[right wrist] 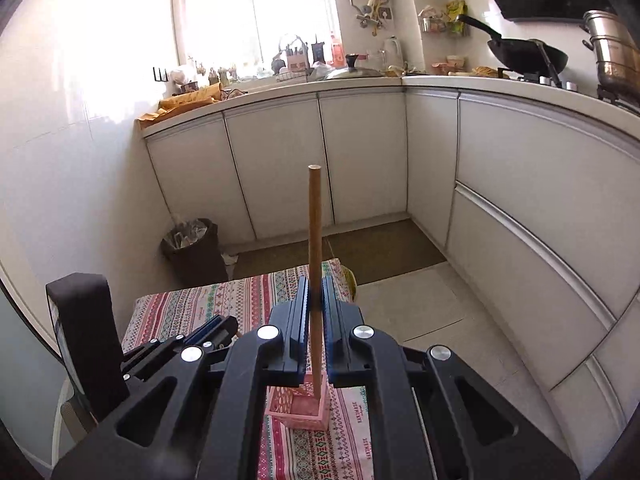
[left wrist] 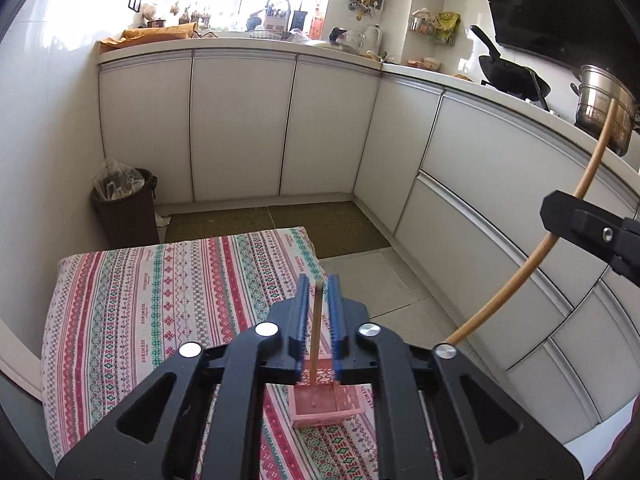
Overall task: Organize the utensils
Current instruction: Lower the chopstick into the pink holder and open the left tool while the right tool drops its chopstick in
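A pink plastic holder (left wrist: 326,402) stands on the patterned tablecloth (left wrist: 140,304); it also shows in the right wrist view (right wrist: 298,410). My left gripper (left wrist: 319,284) has its blue fingers (left wrist: 301,312) narrowly apart around a thin wooden stick (left wrist: 317,332) whose lower end rests in the holder; whether they press it I cannot tell. My right gripper (right wrist: 316,284) is shut on a longer wooden stick (right wrist: 314,224), held upright with its lower end in the holder. That stick also shows at the right of the left wrist view (left wrist: 560,232).
White cabinets (right wrist: 280,160) run along the back and right. A dark bin (right wrist: 194,250) stands on the floor at the left. A wok (right wrist: 528,54) and steel pot (right wrist: 612,52) sit on the stove. The left gripper's body (right wrist: 88,340) is close at the left.
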The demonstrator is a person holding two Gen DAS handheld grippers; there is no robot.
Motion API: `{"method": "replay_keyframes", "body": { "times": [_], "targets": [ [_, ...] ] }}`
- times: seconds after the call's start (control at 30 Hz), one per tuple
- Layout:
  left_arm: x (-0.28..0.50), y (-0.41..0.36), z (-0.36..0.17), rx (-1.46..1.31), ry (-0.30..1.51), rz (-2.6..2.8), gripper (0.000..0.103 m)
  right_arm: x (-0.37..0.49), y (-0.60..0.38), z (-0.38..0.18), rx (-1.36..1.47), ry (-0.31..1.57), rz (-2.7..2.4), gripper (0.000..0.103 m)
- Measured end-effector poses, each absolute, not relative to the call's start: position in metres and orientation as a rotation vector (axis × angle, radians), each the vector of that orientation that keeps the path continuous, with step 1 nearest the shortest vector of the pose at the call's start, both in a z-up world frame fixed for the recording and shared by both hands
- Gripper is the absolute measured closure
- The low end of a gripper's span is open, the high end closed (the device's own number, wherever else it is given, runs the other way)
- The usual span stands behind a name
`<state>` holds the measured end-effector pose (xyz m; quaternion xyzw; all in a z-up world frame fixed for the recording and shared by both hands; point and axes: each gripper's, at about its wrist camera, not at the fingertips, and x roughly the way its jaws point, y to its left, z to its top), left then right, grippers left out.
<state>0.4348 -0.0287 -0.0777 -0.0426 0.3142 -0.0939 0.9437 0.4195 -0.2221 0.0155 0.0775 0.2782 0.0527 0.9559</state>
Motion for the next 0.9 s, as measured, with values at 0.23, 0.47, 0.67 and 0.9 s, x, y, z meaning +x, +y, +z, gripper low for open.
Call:
{"method": "replay_keyframes", "body": {
  "times": [0.23,0.47,0.67,0.9],
  "targets": [
    [0.381,0.033,-0.03,-0.303,0.471,-0.109,0.04,0.431,-0.2,-0.002,0.146,0.581,0.117,0.096],
    [0.315,0.083,-0.005,-0.415,0.384,0.053,0.039,0.439,-0.179,-0.015,0.13,0.583,0.117,0.096],
    [0.308,0.101,-0.023,-0.451,0.42,0.084,0.038,0.45,-0.168,-0.038,0.115,0.618,0.108,0.096],
    [0.314,0.111,-0.033,-0.465,0.462,0.093,0.038,0.463,-0.155,-0.067,0.1,0.683,0.095,0.085]
  ]
}}
